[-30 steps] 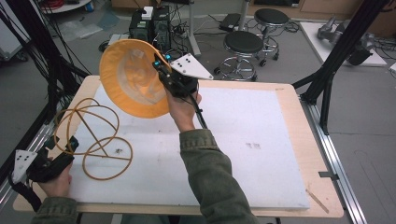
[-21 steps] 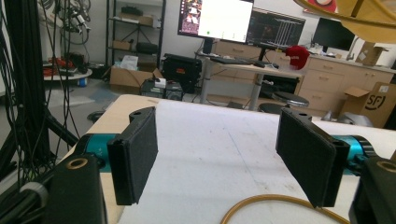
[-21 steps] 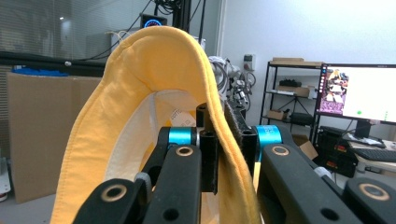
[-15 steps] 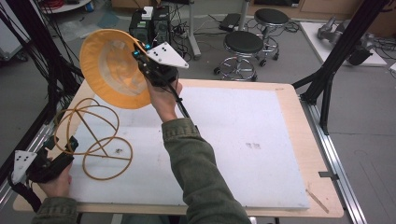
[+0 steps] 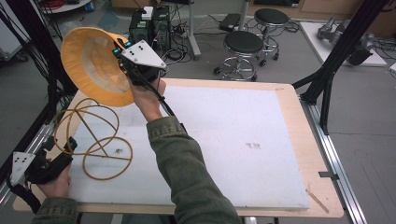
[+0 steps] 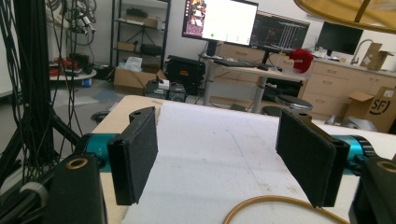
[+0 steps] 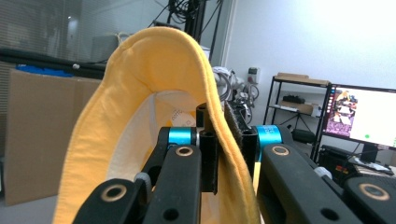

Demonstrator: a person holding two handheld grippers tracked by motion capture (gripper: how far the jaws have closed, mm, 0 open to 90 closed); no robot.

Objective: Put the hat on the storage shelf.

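A yellow cloth hat point(image 5: 91, 65) hangs in the air over the table's far left corner, its open underside facing the camera. My right gripper point(image 5: 127, 70) is shut on the hat's brim; in the right gripper view the brim point(image 7: 154, 79) is pinched between the two black jaws of that gripper point(image 7: 219, 140). A yellow wire frame point(image 5: 93, 135) of hoops stands on the white board point(image 5: 233, 140) at the left. My left gripper point(image 5: 70, 145) rests at the near left corner, just beside the frame. Its jaws stand wide apart point(image 6: 224, 158) with a hoop point(image 6: 280, 199) low between them, untouched.
Two black stools point(image 5: 243, 44) stand on the floor beyond the table. Black frame posts point(image 5: 327, 79) rise at the far right, and more posts and cables at the left. Computer boxes point(image 5: 149, 23) sit behind the hat. The wooden table rim point(image 5: 299, 107) borders the board.
My right gripper has carried the hat leftward and a little higher, away from the table's middle. The left gripper and the wire frame have stayed put.
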